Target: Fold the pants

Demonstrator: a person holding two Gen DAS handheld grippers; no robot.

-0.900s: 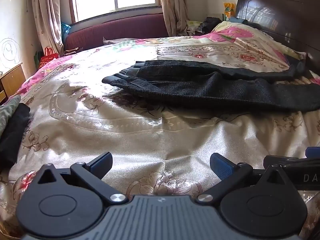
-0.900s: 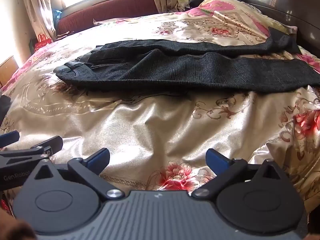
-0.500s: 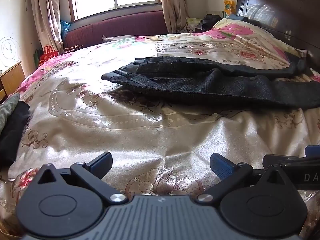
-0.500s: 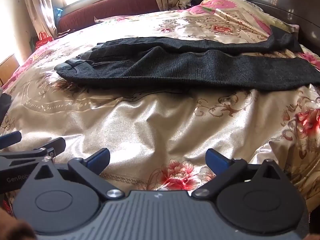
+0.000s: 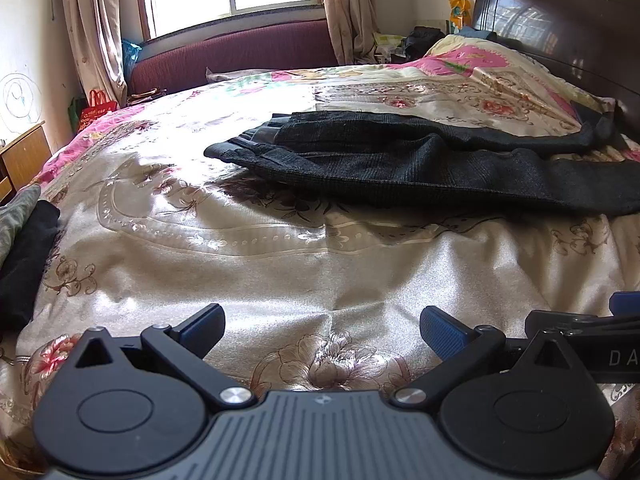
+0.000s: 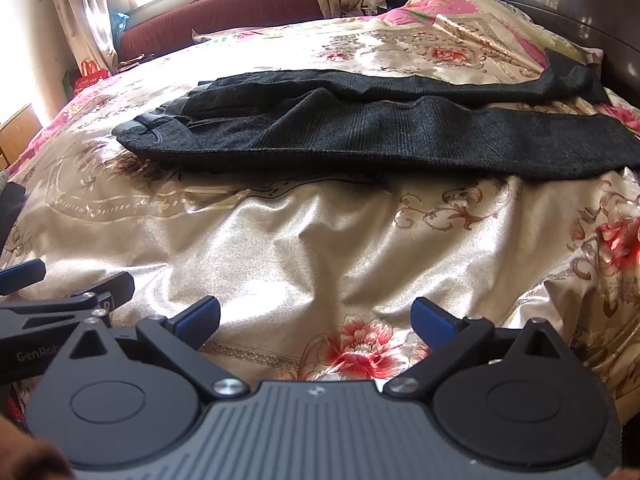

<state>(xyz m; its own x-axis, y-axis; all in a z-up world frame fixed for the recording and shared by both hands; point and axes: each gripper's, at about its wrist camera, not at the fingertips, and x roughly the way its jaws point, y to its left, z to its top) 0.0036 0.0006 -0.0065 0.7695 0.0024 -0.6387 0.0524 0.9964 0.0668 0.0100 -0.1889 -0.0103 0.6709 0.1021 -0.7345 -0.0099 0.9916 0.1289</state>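
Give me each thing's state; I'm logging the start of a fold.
pants: spread out unfolded on the bed, legs apart, untouched
left gripper: open, fingers empty, short of the pants
right gripper: open, fingers empty, short of the pants
bedspread: wrinkled
curtains: drawn open

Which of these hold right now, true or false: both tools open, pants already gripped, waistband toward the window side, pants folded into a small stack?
1. Both the left tool and the right tool are open. True.
2. One tool grips the pants. False: both are apart from them, over the bedspread.
3. The waistband lies at the left end, toward the window side. True.
4. The pants are folded into a small stack. False: they lie stretched out, legs toward the headboard.
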